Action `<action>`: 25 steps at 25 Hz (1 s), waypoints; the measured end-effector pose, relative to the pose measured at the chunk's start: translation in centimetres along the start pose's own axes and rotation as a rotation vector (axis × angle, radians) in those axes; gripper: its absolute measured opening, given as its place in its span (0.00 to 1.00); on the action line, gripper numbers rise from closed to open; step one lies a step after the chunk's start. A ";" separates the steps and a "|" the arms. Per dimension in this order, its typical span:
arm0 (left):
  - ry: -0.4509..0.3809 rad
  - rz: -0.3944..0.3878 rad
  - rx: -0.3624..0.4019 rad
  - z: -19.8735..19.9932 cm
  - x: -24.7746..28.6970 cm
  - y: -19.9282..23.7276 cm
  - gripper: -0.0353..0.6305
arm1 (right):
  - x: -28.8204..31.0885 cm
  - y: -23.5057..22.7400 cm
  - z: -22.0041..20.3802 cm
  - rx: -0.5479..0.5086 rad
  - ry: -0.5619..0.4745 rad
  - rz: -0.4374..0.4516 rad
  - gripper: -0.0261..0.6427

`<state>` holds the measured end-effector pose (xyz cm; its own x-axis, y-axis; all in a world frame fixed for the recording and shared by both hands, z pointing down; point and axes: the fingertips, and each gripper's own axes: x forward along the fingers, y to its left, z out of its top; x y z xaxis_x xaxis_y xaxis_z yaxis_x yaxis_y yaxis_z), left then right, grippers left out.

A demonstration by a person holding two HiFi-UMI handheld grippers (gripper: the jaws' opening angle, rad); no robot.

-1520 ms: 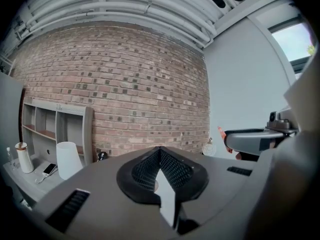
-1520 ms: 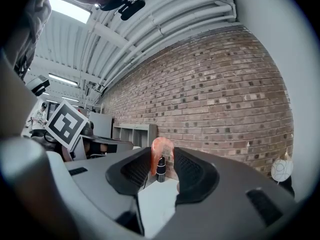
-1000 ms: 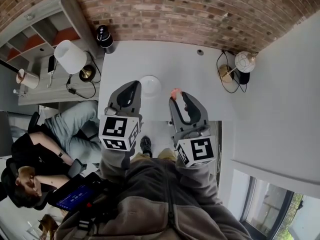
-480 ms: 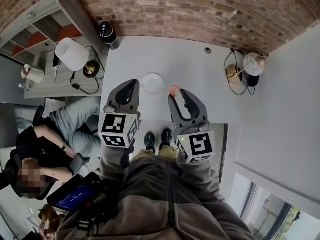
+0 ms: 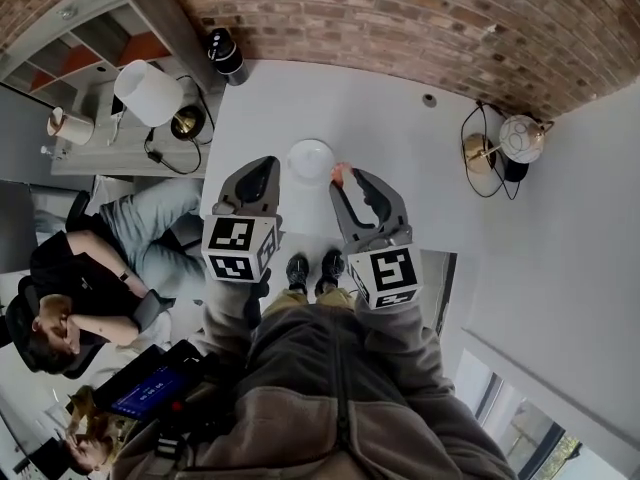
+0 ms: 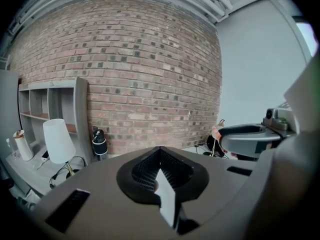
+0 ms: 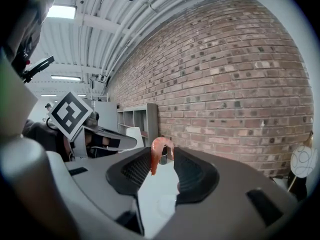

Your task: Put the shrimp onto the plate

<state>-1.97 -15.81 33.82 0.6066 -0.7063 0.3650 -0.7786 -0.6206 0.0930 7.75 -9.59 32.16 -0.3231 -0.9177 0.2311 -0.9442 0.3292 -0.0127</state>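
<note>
One shrimp, pinched in the tips of the right hand-held gripper, over the table just right of the one white plate, toward the table's left edge. Left hand-held gripper: jaws together, empty.

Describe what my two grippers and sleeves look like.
The left gripper and right gripper are grey, curved tongs with black ribbed pads; each carries a white cube printed with black square markers. The sleeves are grey-brown fleece.
</note>
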 end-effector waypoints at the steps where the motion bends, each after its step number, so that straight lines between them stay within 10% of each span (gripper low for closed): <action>1: 0.012 0.000 -0.009 -0.6 0.2 0.1 0.06 | 0.3 0.1 -0.4 -0.008 0.011 0.013 0.25; 25: 0.238 0.055 -0.131 -13.0 3.3 4.1 0.06 | 7.0 1.5 -11.7 -0.070 0.247 0.206 0.25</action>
<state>-5.19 -16.26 47.47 0.5204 -0.6278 0.5789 -0.8326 -0.5235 0.1808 4.80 -12.90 45.12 -0.4736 -0.7514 0.4595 -0.8510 0.5248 -0.0192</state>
